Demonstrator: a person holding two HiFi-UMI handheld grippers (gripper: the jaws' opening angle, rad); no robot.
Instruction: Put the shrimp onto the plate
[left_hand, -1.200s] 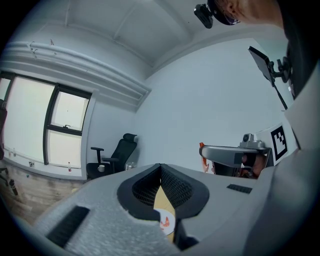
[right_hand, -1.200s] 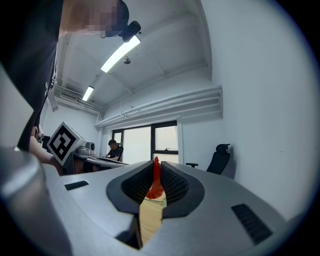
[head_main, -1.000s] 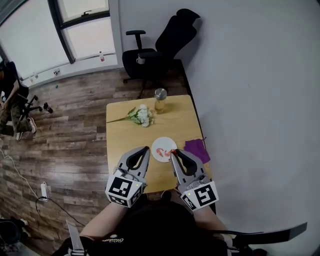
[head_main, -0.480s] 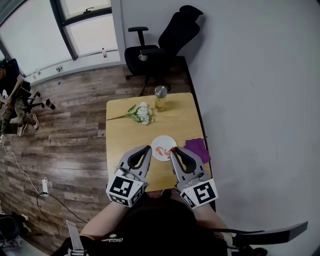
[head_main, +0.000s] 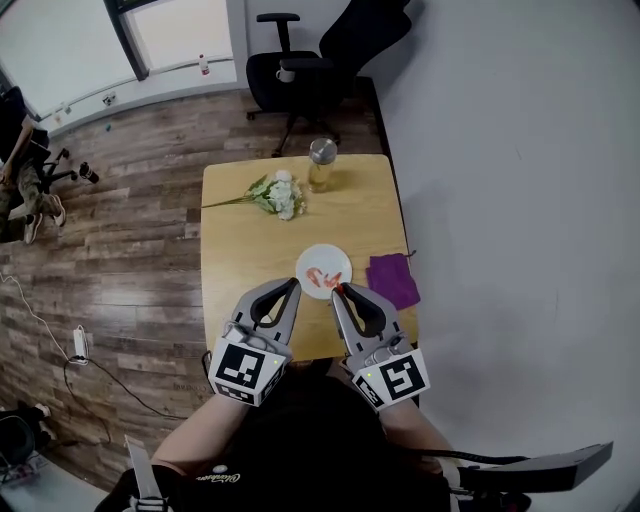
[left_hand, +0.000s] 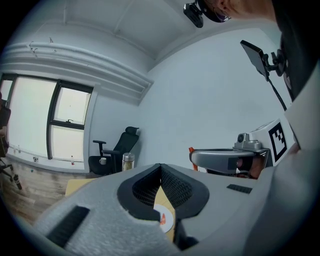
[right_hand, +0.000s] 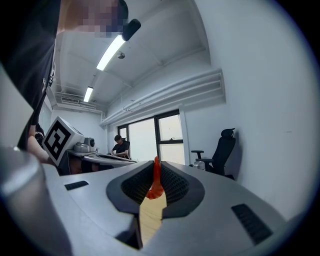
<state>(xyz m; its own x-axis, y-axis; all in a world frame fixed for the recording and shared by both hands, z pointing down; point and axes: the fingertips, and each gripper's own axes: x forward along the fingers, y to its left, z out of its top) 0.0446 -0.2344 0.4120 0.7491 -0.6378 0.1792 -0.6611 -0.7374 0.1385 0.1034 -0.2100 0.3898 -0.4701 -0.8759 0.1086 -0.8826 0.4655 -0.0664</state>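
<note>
A white plate lies on the wooden table with a red shrimp on it. My right gripper hovers at the plate's near edge, shut on a second red shrimp that hangs pinched between its jaws. My left gripper is just left of the plate, shut with nothing in it. In the left gripper view, the plate and the shrimp on it show below the closed jaws of the left gripper. The right gripper shows there at the right.
A purple cloth lies right of the plate. White flowers and a metal-lidded bottle stand at the table's far end. A black office chair is behind the table, and a seated person at far left.
The table and plate sit higher in the head view now. Both grippers stay shut near the plate's near edge, a little farther back from it, the right one still holding its shrimp.
</note>
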